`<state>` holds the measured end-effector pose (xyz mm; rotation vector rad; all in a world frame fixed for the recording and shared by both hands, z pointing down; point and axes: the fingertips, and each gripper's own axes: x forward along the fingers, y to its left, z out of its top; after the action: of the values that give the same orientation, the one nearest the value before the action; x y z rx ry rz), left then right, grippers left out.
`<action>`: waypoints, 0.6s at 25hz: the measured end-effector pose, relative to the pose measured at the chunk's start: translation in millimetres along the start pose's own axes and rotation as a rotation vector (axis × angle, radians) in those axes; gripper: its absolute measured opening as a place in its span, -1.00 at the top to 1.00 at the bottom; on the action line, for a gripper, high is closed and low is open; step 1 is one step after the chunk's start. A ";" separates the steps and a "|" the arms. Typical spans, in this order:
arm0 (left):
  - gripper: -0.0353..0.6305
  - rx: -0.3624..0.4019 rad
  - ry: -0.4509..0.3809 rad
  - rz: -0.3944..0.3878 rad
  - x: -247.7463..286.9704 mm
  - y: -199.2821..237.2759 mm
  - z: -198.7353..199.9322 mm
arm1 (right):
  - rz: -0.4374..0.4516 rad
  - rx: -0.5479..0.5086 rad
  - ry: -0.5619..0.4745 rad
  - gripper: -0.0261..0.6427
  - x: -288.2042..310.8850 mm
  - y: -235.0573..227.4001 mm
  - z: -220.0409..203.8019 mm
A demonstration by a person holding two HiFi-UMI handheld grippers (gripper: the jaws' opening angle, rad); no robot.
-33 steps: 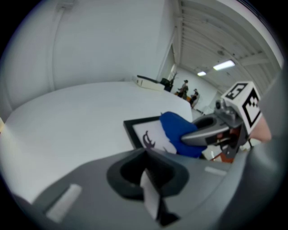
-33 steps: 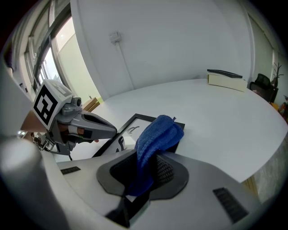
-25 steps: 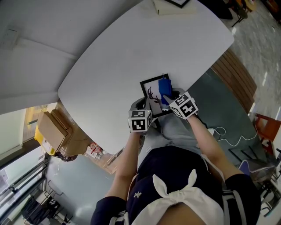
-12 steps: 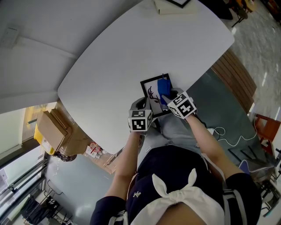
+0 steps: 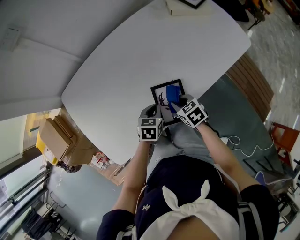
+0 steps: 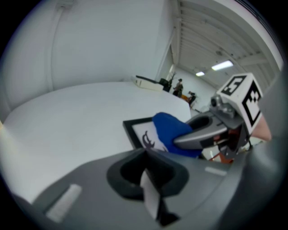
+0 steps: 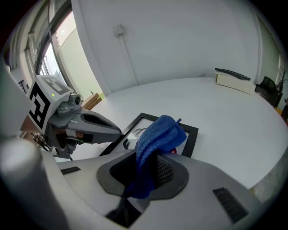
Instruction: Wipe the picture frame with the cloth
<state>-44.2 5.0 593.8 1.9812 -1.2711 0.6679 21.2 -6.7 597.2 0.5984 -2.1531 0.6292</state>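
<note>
Two grippers work at the near edge of the white table (image 5: 131,56). The picture frame (image 5: 161,93) lies flat there, near the table's rim: black border, white mat, dark antlered figure on the print. The left gripper (image 6: 150,197) sits at the frame's near left corner, its jaws closed on a thin pale edge that looks like the frame's own side. The right gripper (image 7: 144,175) is clamped on a blue cloth (image 7: 157,134); the bunched free end sticks out past the jaws and rests on the frame's glass, toward its right half. In the left gripper view the cloth covers part of the print, to the right of the figure. The marker cubes on both grippers face up in the head view. At the far table edge lies a pale flat box (image 5: 185,8) with a dark frame on top. Cardboard boxes (image 5: 56,136) stand on the floor to the left.
</note>
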 end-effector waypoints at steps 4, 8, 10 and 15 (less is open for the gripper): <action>0.88 0.003 0.001 -0.002 0.3 -0.2 0.1 | 0.005 -0.009 0.006 0.72 2.8 3.2 1.9; 0.88 0.003 -0.001 -0.004 0.4 -0.6 0.1 | 0.012 -0.018 0.012 0.72 5.9 7.3 3.4; 0.88 0.001 -0.001 -0.006 0.5 -0.9 -0.3 | 0.016 -0.023 0.015 0.72 7.1 9.2 4.7; 0.88 -0.005 -0.002 -0.009 -0.3 -0.8 0.6 | 0.026 -0.031 0.018 0.72 10.5 14.3 8.6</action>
<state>-43.6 5.0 593.0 1.9829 -1.2632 0.6579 1.8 -3.1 597.4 0.5468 -2.1526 0.6122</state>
